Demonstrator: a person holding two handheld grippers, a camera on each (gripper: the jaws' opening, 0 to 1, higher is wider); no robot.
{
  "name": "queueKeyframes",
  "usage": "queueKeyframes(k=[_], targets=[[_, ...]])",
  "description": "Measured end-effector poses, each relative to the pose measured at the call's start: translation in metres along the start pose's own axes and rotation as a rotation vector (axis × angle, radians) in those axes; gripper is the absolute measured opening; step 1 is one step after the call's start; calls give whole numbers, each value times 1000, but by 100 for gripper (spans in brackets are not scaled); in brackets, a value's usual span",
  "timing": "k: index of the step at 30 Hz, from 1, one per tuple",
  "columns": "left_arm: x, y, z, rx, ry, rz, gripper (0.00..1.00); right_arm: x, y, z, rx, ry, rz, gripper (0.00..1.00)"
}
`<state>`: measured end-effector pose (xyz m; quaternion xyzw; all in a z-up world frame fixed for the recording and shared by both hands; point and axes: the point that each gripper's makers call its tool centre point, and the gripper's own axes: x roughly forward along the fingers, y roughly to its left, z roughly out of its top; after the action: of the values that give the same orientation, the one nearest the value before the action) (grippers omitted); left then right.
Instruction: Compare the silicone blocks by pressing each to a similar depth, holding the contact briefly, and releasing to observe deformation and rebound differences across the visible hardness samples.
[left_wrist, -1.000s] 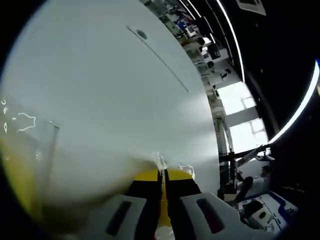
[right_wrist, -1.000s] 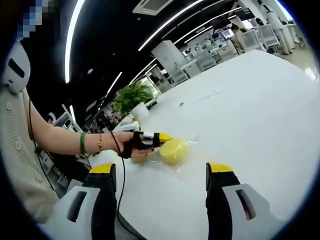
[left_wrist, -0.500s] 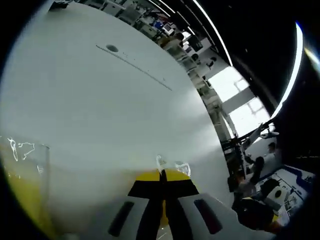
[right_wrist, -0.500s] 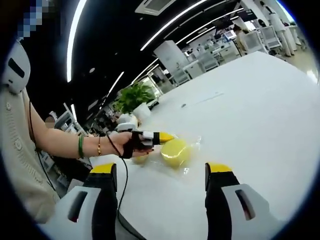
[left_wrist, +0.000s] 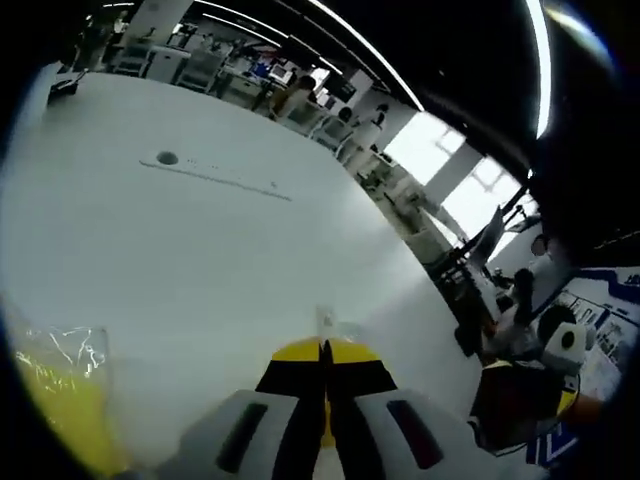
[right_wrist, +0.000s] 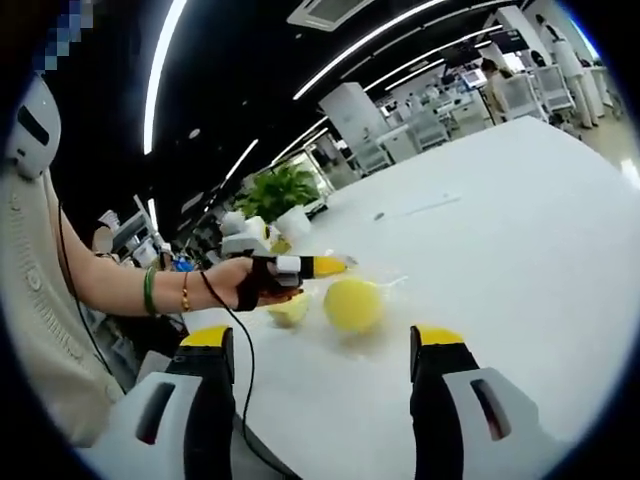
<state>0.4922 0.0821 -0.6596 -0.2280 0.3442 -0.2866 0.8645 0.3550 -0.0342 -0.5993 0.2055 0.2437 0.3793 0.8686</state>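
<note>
A: Holding the left gripper (right_wrist: 318, 266) level above the white table (right_wrist: 500, 230), hand (right_wrist: 262, 283) wrapped round its dark grip, forearm (right_wrist: 120, 285) reaching in from the left with bracelets (right_wrist: 165, 290) at the wrist. Yellow tips aimed past the top of the round yellow silicone block (right_wrist: 353, 303), close to it but apart.

B: And its jaws?

A: Pressed together, tip to tip, in the left gripper view (left_wrist: 323, 350). Just beyond them a scrap of clear film (left_wrist: 325, 322); pinched or only lying there, cannot tell.

B: Right gripper (right_wrist: 322, 338)?

A: Spread wide, nothing between the jaws, hanging short of the block and framing it from the near side.

B: Where do the samples sit?

A: Resting on the table near its corner, the round one wrapped in clear film, a smaller yellow block (right_wrist: 290, 310) just beside it under the hand. Seen from the left gripper, a yellow mass (left_wrist: 60, 410) under crinkled film low at the left; which block, cannot tell.

B: Room to move?

A: Plenty. Bare white surface stretching away beyond the blocks toward the far edge. Tighter on the hand's side, with the table edge close and a potted plant (right_wrist: 275, 192) behind.
</note>
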Motion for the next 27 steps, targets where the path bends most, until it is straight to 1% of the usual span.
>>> queueKeyframes(k=[4, 5, 6, 7, 9, 11, 14, 16, 19, 22, 27], targets=[[-13, -15, 3, 46, -21, -18, 0, -4, 8, 3, -21, -6, 4, 66], [-16, -18, 3, 66, -24, -21, 0, -6, 11, 3, -27, -7, 5, 66], [-20, -21, 4, 107, -28, -19, 0, -6, 13, 3, -31, -7, 7, 66], [-23, -23, 3, 118, -31, -18, 0, -7, 15, 3, -34, -6, 7, 66], [-29, -30, 1, 135, -28, -32, 0, -9, 20, 2, -46, -4, 8, 66], [-35, -34, 1, 193, -22, -41, 0, -12, 26, 2, -53, -6, 11, 66], [-47, -45, -2, 229, -21, -52, 0, -14, 33, 0, -64, -5, 11, 66], [-52, -48, -3, 255, -20, -58, 0, -16, 36, -2, -78, 0, 10, 66], [-61, -53, -4, 271, -29, -73, 0, -18, 46, -1, -89, -8, 16, 66], [-72, -55, -3, 283, -44, -67, 0, -18, 52, 0, -100, -9, 18, 66], [-90, -57, -3, 301, -54, -72, 0, -18, 66, 2, -134, -7, 26, 66]])
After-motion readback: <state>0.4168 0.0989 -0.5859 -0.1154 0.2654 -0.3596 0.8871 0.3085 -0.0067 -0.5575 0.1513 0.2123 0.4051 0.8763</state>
